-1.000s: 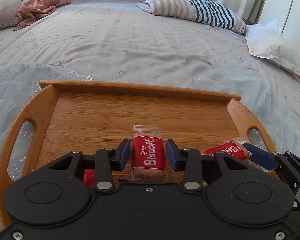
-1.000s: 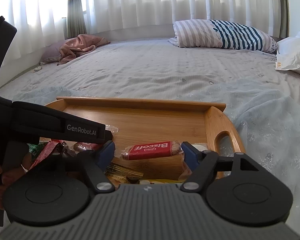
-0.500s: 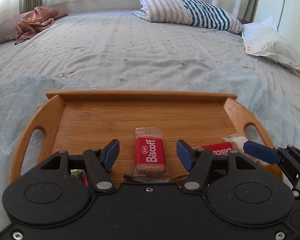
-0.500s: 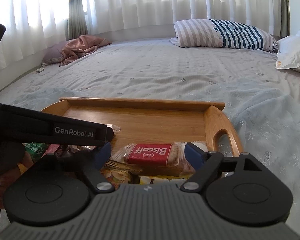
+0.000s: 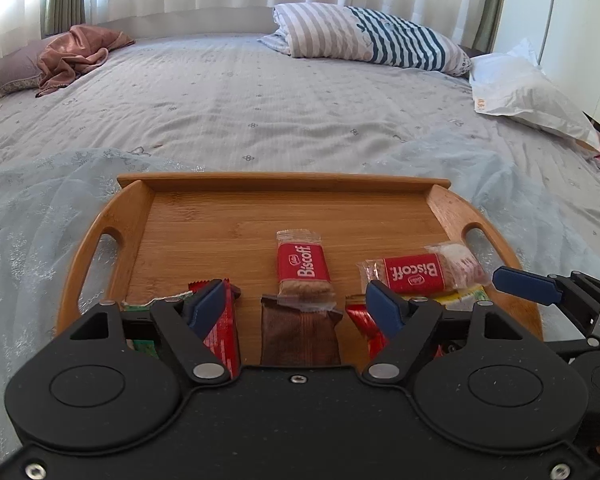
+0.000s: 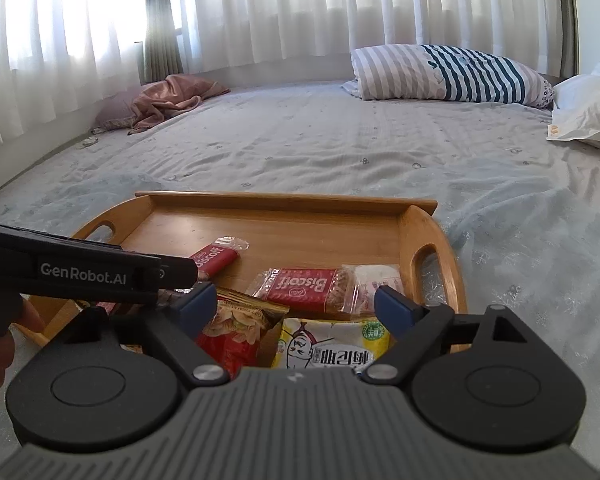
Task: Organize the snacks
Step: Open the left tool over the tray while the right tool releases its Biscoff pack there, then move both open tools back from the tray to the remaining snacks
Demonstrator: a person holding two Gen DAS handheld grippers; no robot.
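Note:
A wooden tray [image 5: 204, 216] [image 6: 424, 232] lies on the bed with snacks along its near edge. An upright red Biscoff packet [image 5: 302, 266] lies mid-tray, a brown packet [image 5: 300, 334] below it. A sideways Biscoff packet [image 5: 414, 274] [image 6: 300, 286] lies at the right beside a clear-wrapped white snack [image 5: 462, 262] [image 6: 374, 280]. My left gripper [image 5: 298, 308] is open and empty, above the near packets. My right gripper [image 6: 294, 306] is open and empty, over a yellow packet [image 6: 334, 346] and a red-brown packet [image 6: 238, 328].
Grey bedspread [image 5: 260, 112] surrounds the tray. A striped pillow [image 5: 372, 42], a white bag [image 5: 520, 88] and a pink cloth [image 5: 74, 54] lie at the far side. A sheer cloth [image 5: 28, 208] lies under the tray.
Both grippers have drawn back and up from the tray with jaws open wider. Each Biscoff packet now lies free on the tray; more packets show near the front.

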